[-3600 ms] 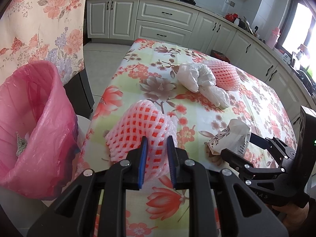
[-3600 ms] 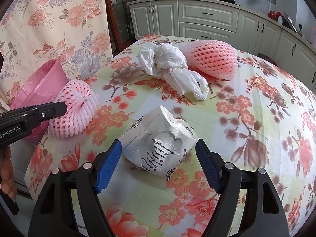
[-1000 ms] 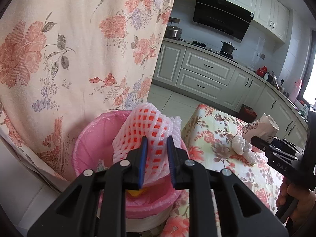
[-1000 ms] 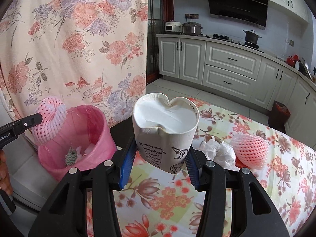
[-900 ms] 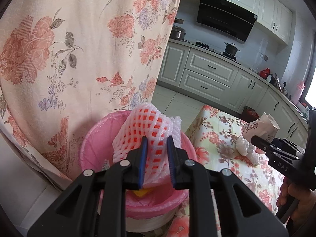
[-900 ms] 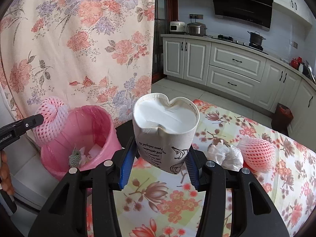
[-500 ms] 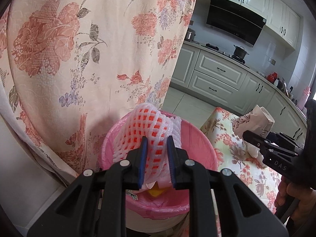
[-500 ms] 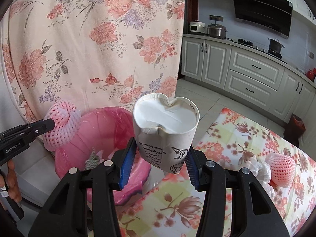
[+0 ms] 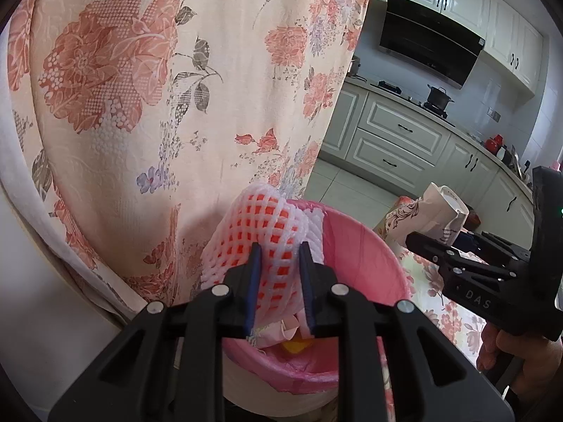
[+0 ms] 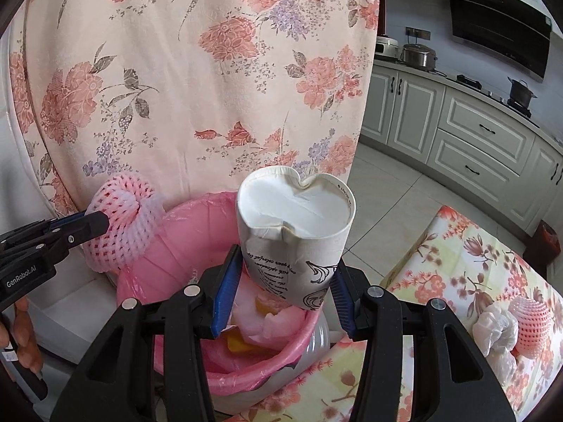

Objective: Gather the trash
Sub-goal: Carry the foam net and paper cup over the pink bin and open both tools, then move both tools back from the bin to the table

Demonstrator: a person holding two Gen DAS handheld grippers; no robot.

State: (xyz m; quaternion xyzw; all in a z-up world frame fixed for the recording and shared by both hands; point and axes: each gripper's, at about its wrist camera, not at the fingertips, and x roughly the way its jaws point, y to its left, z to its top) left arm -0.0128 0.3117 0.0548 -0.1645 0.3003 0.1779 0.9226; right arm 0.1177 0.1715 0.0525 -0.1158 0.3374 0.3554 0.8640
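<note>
Both bits of trash are up over the bin now. The foam net is pinched tight in the left claw above the bin's far rim, and the crushed cup is squeezed in the right claw right over the opening. Looks like the drop step, so next is just opening each claw. A bag and another net wait on the counter beside the bin.

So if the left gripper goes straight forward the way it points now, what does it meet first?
Probably the floral curtain. The left gripper, shut on the foam fruit net, points over the far rim of the pink-lined trash bin, and the curtain hangs just behind. Depth is hard to judge in this fisheye view.
</note>
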